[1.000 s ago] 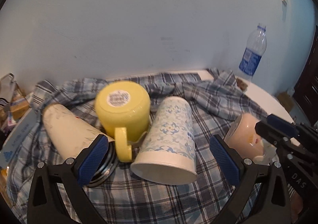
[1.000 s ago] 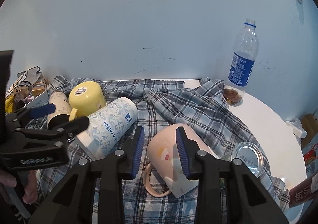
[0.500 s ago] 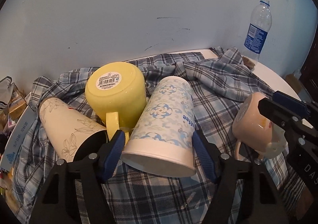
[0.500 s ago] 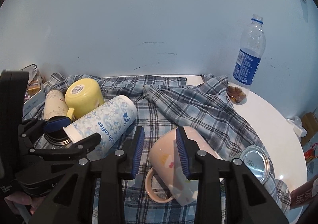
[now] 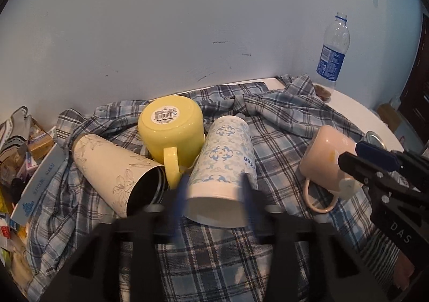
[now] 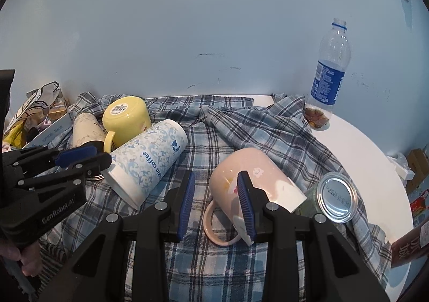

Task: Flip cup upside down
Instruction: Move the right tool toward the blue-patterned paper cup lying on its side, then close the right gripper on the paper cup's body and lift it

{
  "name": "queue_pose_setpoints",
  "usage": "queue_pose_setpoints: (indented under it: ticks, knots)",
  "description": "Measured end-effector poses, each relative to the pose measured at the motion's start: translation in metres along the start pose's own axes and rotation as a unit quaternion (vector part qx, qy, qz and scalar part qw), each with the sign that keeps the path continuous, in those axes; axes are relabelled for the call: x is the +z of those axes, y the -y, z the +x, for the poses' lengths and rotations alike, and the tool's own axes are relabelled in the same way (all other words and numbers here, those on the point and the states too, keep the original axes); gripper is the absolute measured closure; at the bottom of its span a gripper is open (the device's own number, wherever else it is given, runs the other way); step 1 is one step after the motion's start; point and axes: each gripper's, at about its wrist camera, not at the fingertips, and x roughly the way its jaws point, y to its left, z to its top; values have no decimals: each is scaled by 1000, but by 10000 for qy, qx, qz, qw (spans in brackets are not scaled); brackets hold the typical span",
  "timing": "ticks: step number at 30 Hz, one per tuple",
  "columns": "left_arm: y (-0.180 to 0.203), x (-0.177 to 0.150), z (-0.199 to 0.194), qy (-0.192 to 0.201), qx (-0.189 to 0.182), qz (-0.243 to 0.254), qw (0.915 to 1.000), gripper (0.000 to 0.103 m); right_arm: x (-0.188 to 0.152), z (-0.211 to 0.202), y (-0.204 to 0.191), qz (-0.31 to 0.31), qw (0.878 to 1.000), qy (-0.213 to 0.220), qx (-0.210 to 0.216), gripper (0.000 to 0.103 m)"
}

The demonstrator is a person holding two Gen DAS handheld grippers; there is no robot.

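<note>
A blue-patterned white tumbler [image 5: 224, 165] lies on its side on the plaid cloth, open end toward me; it also shows in the right wrist view [image 6: 148, 160]. My left gripper [image 5: 213, 200] straddles its rim, fingers blurred and close against both sides. A pink mug [image 6: 246, 184] lies tilted on its side, handle down. My right gripper [image 6: 215, 204] is partly open with its right finger [image 6: 245, 202] over the mug's side; the left finger stands clear. The pink mug also shows in the left wrist view [image 5: 325, 165].
A yellow mug [image 5: 171, 127] stands upside down beside a cream tumbler [image 5: 112, 168] lying on its side. A jar with a metal lid [image 6: 336, 198] lies right of the pink mug. A water bottle [image 6: 329, 74] stands at the wall. Packets and clutter [image 5: 24, 146] fill the left edge.
My left gripper has narrowed from wide open onto the blue-patterned tumbler's rim. The pink mug has shifted in the right view, its rim now lower and to the right.
</note>
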Motion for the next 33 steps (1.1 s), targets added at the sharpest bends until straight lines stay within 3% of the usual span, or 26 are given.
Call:
queue_pose_setpoints:
  ticks: [1,8,12,15,21,27,33]
  knots:
    - [-1,1,2,35,-110,20,9999,17,-1,0,1,19,10000,-14,18,71]
    - [10,-4,23,-12,-415,291,9987,17,-3,-1,9,36,10000,5,-39,71]
    - [14,-12,38,-32,-178,316,9993,17,-5,5,12,73,9999,-64,-36,71]
    - [14,-13,38,-10,-313,265,9992,17,-7,7,12,57,9999,-82,-35,71]
    - [15,-18,60,-307,-23,277,9991,16,-10,13,11,118,9998,-167,15,71]
    - [9,-25,46,-332,-285,92,9990,17,-11,8,9,4,9999,-108,-47,71]
    - [20,-58,11,-393,-613,449,9963,17,-15,0,11,44,9999,-118,36,71]
